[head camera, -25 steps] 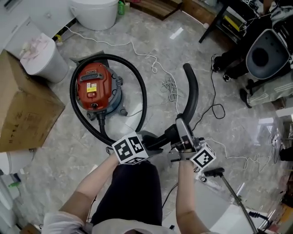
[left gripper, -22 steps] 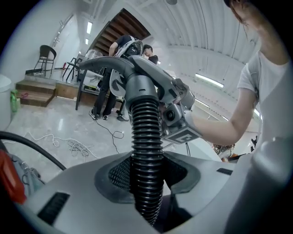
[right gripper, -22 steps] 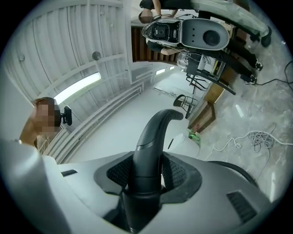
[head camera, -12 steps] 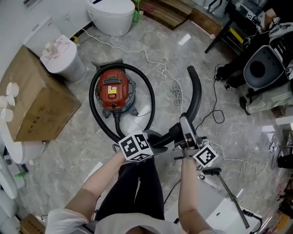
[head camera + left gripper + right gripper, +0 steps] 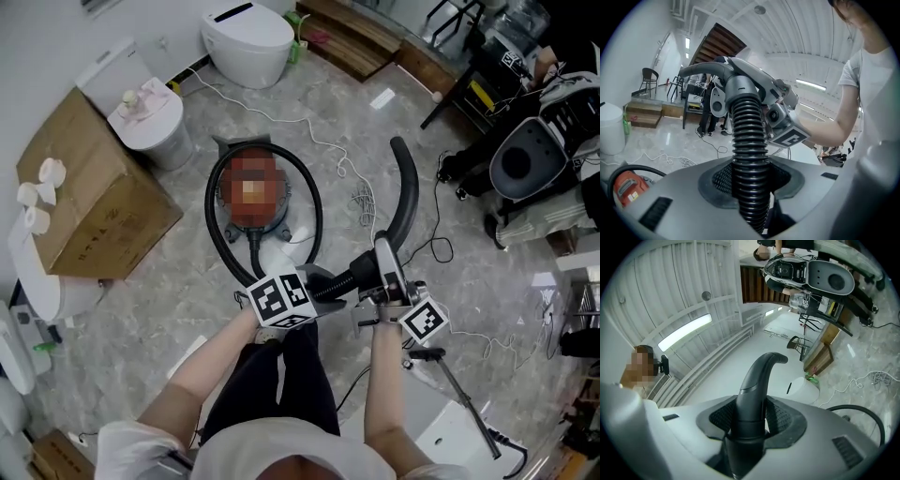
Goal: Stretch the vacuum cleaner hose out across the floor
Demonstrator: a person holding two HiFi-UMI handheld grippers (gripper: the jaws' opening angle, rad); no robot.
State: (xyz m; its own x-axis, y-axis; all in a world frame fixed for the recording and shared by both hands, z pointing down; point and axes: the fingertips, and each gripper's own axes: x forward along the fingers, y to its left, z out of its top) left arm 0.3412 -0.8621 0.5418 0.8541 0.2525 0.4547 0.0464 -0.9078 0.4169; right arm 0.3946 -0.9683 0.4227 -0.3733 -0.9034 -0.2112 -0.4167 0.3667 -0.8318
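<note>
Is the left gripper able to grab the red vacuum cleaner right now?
Probably not. The left gripper is shut on the ribbed hose, so its jaws are full. The vacuum cleaner sits down on the floor, apart from it.

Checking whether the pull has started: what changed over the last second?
Both grippers rose, lifting what they hold. The left gripper, clamped on the ribbed hose, has just been closing slightly further; the right gripper keeps its grip on the curved handle. The vacuum cleaner stays put, with the ribbed hose still looped round it.
</note>
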